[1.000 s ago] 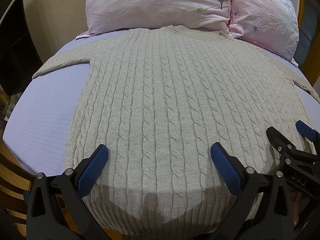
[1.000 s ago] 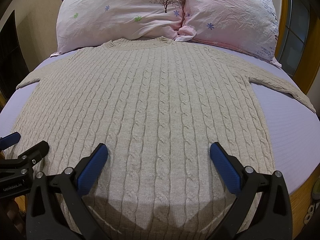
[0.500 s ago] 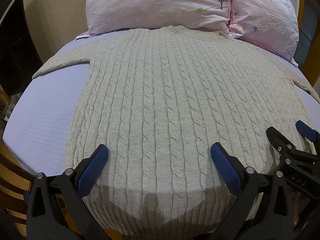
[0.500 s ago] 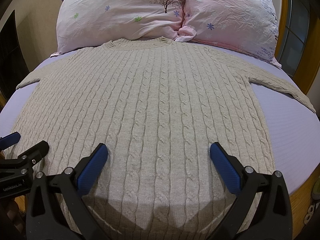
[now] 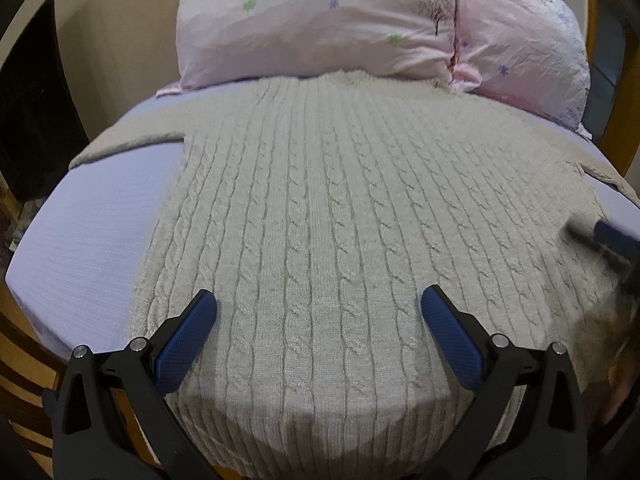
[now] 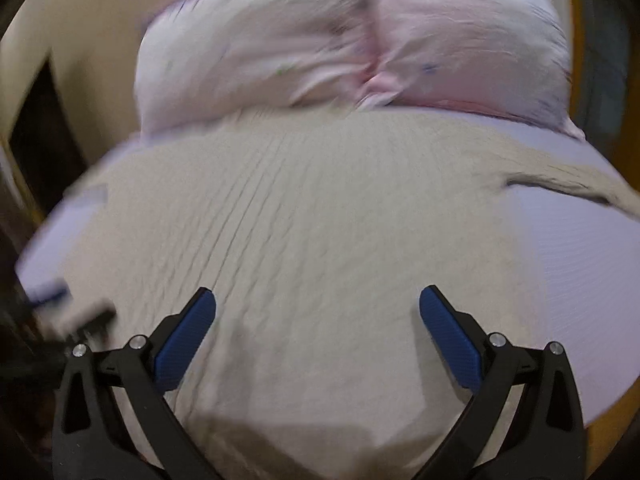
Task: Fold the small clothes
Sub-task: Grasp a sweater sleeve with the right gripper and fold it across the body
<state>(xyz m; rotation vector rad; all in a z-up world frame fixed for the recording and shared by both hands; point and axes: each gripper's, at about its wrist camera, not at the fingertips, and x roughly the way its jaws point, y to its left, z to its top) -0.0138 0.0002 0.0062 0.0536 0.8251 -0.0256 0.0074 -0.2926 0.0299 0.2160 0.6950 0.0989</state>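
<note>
A beige cable-knit sweater [image 5: 340, 208] lies flat on the bed, collar toward the pillows, sleeves spread to both sides. It also shows, blurred, in the right wrist view [image 6: 312, 220]. My left gripper [image 5: 318, 320] is open and empty above the sweater's hem. My right gripper [image 6: 317, 320] is open and empty above the hem, further right; it shows blurred at the right edge of the left wrist view [image 5: 616, 240]. The left gripper shows blurred at the left edge of the right wrist view [image 6: 60, 308].
Two pink flowered pillows [image 5: 320, 20] stand at the head of the bed. A lilac sheet [image 5: 92, 232] covers the mattress. A wooden bed frame [image 5: 24, 364] runs below the near edge. A dark opening [image 5: 28, 92] is on the left wall.
Both grippers have started moving after holding still. The right wrist view is now heavily blurred and the sweater sits lower in it. The right gripper has shifted in the left view.
</note>
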